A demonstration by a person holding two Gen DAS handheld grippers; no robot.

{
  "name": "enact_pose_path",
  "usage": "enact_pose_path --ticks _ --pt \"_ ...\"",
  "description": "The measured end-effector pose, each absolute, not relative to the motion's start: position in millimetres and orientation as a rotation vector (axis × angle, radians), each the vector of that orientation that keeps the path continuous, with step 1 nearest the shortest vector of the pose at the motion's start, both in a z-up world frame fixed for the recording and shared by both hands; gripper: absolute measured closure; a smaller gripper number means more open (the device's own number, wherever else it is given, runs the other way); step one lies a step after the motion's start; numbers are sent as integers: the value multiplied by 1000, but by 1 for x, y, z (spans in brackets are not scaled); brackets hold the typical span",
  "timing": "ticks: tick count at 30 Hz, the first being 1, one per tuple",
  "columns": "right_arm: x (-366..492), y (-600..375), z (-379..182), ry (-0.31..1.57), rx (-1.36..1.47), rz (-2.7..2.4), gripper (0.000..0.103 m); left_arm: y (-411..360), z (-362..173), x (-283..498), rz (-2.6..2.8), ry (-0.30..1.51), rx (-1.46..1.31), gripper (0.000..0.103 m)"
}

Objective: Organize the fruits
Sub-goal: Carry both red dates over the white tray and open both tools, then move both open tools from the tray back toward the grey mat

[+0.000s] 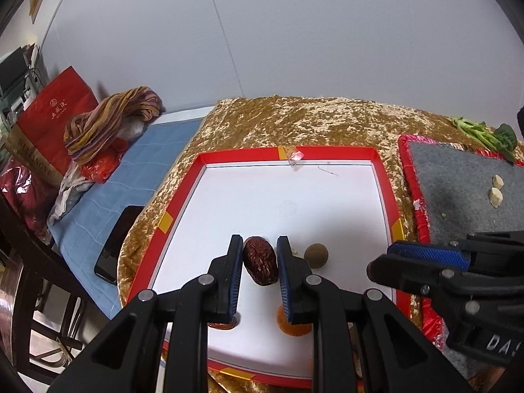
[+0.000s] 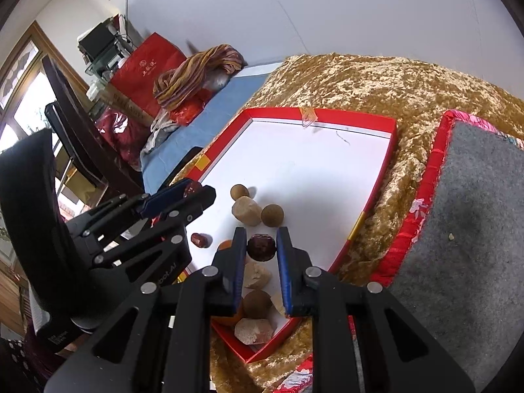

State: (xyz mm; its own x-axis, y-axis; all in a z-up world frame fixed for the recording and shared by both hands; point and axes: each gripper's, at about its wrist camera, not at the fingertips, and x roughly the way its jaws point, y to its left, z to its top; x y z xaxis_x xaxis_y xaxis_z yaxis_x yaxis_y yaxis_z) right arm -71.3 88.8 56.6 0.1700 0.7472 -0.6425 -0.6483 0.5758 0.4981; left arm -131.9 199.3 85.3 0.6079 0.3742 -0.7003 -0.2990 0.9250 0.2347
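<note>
Lower centre of the left wrist view: my left gripper (image 1: 258,258) pinches a red date (image 1: 260,259), long axis along the jaws, above the red-rimmed tray (image 1: 330,152). My right gripper (image 2: 261,245) likewise clamps a second date (image 2: 261,246) over the tray's near corner.

A home: bed (image 1: 108,177), bundled scarf (image 1: 111,121), gift bag (image 1: 55,111), wooden chair (image 2: 72,104).

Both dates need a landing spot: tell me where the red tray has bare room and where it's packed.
The red tray is bare over its far half, from the taped far rim down to the round brown fruits. Its near corner is crowded with tan lumps and an orange fruit. The grey mat beside it is mostly bare.
</note>
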Motion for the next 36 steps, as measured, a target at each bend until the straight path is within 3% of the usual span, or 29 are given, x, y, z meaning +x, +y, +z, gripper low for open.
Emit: enact_pose_path --ticks 11,14,16,21,29,36 --pt "-76 99 47 1017 80 990 82 204 86 -131 428 829 107 82" --pt "-75 100 45 1027 82 984 74 204 87 -131 435 820 113 82" --pt "-75 99 45 1026 89 978 62 204 89 -132 441 812 113 81" --pt "-73 94 51 1003 115 974 61 204 104 -139 469 731 126 64" --pt "-64 80 59 966 171 944 57 206 140 -158 518 526 118 47" --pt "-60 80 55 984 181 930 57 213 153 -165 524 476 76 40"
